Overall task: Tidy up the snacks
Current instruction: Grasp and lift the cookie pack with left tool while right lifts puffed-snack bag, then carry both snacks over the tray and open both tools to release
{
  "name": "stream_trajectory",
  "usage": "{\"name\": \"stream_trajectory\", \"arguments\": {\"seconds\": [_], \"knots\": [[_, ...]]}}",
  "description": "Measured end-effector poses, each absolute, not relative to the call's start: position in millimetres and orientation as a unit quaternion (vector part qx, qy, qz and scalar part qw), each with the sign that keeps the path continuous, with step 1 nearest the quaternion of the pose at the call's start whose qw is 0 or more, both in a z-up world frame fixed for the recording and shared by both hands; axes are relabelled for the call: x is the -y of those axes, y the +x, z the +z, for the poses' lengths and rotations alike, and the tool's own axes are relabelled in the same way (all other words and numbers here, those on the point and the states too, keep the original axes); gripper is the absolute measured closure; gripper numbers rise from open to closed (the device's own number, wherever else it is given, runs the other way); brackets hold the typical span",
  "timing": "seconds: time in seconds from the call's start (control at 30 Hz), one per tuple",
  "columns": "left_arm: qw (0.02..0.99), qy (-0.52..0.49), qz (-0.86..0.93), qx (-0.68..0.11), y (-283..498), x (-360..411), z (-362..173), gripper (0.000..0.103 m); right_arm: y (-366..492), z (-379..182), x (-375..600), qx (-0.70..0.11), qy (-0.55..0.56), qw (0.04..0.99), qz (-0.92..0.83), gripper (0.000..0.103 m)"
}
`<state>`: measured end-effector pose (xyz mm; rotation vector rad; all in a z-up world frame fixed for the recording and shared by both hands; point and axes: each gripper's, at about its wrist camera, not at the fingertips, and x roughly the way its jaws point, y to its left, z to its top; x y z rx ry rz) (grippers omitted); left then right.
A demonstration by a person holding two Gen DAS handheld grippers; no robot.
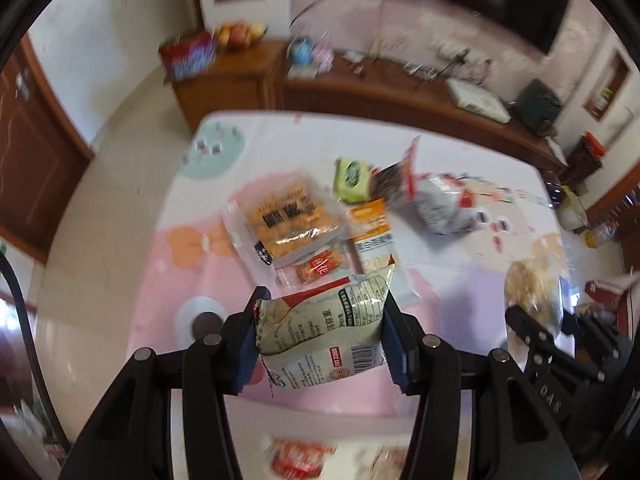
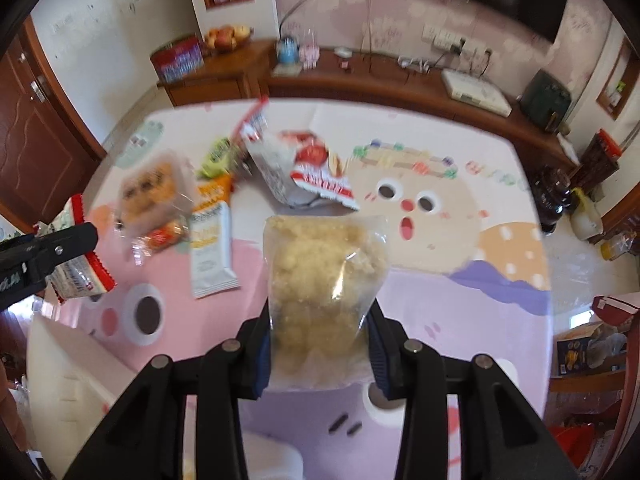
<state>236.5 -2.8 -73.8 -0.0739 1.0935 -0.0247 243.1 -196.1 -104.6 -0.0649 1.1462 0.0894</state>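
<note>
Two tools, left tool (image 1: 320, 340) pinching cream snack packet (image 1: 324, 332), right tool (image 2: 320, 344) pinching clear crumbly-snack bag (image 2: 324, 276)

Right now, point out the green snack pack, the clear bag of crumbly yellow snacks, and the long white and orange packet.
green snack pack (image 1: 352, 180), left wrist view, its printed front.
clear bag of crumbly yellow snacks (image 2: 324, 276), right wrist view, its middle.
long white and orange packet (image 2: 210, 236), right wrist view, its white body.

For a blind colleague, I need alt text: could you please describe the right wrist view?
The right gripper holds a clear bag of pale crumbly snack between its jaws, above a table with a pink cartoon cloth. More snack packets lie at the left, where the left gripper holds a red-edged packet. A wooden sideboard stands behind.
</note>
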Motion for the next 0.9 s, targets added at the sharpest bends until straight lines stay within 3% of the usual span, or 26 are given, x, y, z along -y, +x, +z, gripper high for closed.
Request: {"name": "stream_trajectory", "arguments": {"seconds": [0.37, 0.9], "knots": [[0.906, 0.01, -0.06, -0.419, 103, -14, 3, 0.052, 124, -15, 174, -0.448, -0.01, 0.892, 0.053, 0.063], [0.912, -0.021, -0.038, -0.409, 8, -24, -49, 0.051, 7, 0, 139, -0.376, -0.008, 0.926, 0.047, 0.063]]}}
